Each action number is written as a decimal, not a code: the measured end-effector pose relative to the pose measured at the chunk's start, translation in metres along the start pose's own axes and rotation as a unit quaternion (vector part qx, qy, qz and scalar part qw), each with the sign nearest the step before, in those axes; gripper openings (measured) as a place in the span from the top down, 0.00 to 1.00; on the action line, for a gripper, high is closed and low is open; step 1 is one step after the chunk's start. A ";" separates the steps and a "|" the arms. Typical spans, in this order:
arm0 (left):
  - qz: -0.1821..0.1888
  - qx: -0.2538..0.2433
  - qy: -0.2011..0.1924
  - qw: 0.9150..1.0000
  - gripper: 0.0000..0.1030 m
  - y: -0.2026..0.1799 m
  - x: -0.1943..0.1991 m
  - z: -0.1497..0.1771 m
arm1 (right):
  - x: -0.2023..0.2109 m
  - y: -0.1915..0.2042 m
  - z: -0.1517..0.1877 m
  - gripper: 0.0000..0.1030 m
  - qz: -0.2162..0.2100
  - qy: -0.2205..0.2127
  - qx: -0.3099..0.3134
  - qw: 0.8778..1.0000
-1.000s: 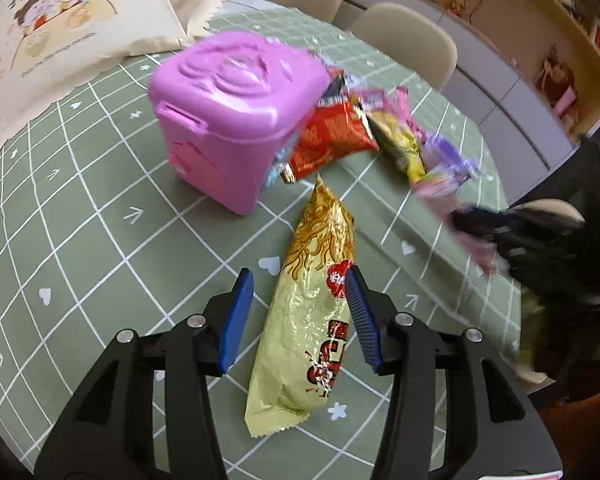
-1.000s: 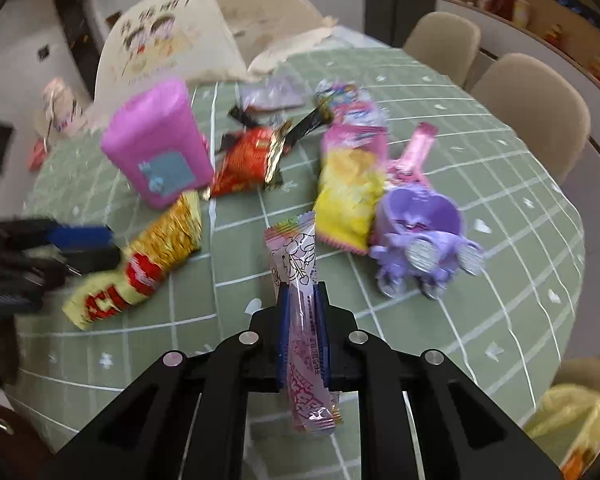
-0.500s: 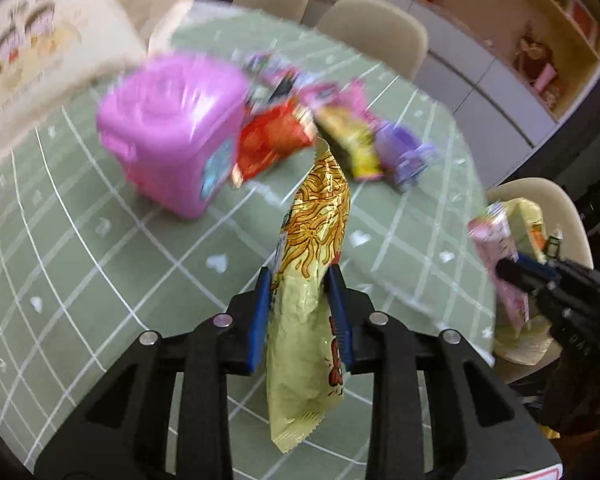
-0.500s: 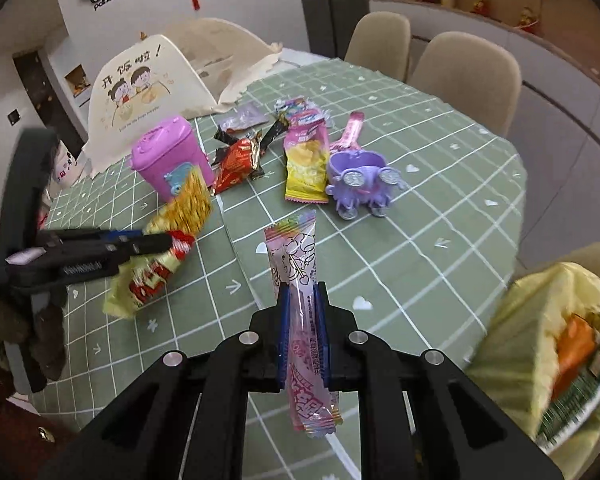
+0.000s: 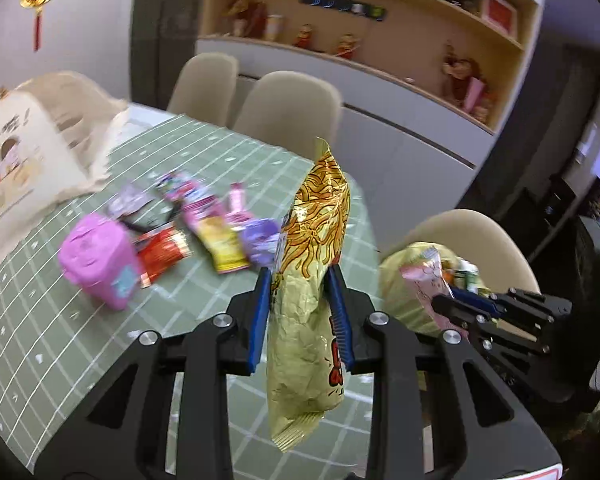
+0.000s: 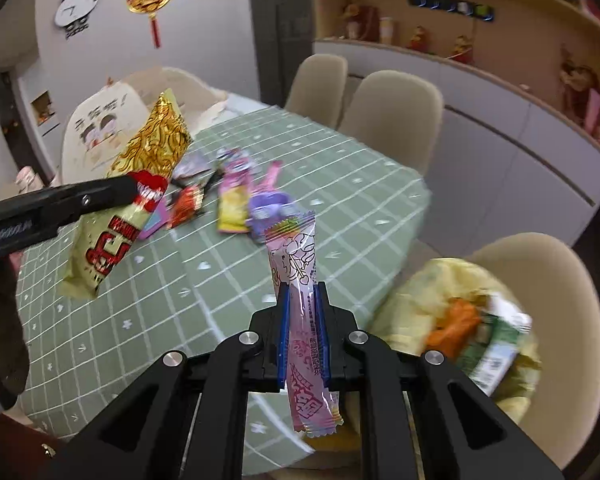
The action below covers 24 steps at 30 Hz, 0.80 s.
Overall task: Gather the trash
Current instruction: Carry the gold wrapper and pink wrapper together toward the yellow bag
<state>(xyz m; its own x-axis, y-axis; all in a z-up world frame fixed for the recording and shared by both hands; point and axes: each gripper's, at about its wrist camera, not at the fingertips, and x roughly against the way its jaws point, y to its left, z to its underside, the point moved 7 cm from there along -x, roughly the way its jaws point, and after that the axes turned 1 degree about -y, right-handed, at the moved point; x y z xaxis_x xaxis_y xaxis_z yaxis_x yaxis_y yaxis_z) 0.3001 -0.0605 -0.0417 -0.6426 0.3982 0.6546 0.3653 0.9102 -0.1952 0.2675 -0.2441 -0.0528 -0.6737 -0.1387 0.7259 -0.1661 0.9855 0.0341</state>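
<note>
My left gripper (image 5: pixel 302 280) is shut on a gold noodle-snack packet (image 5: pixel 312 280) and holds it upright, lifted above the green table (image 5: pixel 60 340). The packet also shows in the right wrist view (image 6: pixel 132 196). My right gripper (image 6: pixel 301 292) is shut on a pink wrapper (image 6: pixel 300 280), held in the air off the table's edge. A yellow trash bag (image 6: pixel 460 320) with waste in it sits on a beige chair to the right; it also shows in the left wrist view (image 5: pixel 404 280). More wrappers (image 5: pixel 220 240) lie on the table.
A pink lidded bin (image 5: pixel 98 268) and a purple toy scoop (image 5: pixel 260 236) stand among the wrappers. A cream tote bag (image 5: pixel 16 160) lies at the table's far left. Beige chairs (image 5: pixel 288 108) ring the table; shelves line the back wall.
My left gripper closed on the gold packet and lifted it off the table. Both grippers have moved up and right toward the chair with the yellow bag.
</note>
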 end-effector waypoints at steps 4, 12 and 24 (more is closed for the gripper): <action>0.024 -0.025 0.005 0.999 0.73 -0.043 -0.011 -0.003 | 0.020 -0.044 0.004 0.87 0.030 -0.012 -0.028 0.999; 0.065 -0.060 0.026 0.996 0.73 -0.121 -0.049 0.000 | 0.041 -0.122 0.021 0.87 0.072 -0.016 -0.069 0.995; 0.106 -0.082 0.092 0.987 0.72 -0.207 -0.126 0.017 | 0.038 -0.220 0.045 0.87 0.096 -0.011 -0.114 0.989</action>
<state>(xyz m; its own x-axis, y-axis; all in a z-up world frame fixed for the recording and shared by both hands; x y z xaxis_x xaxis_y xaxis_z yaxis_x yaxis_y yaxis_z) 0.2939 -0.2977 -0.0966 -0.4134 0.5362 0.7360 0.5913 0.7727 -0.2309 0.2465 -0.4709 -0.0637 -0.6926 0.0534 0.7193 0.1317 0.9898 0.0534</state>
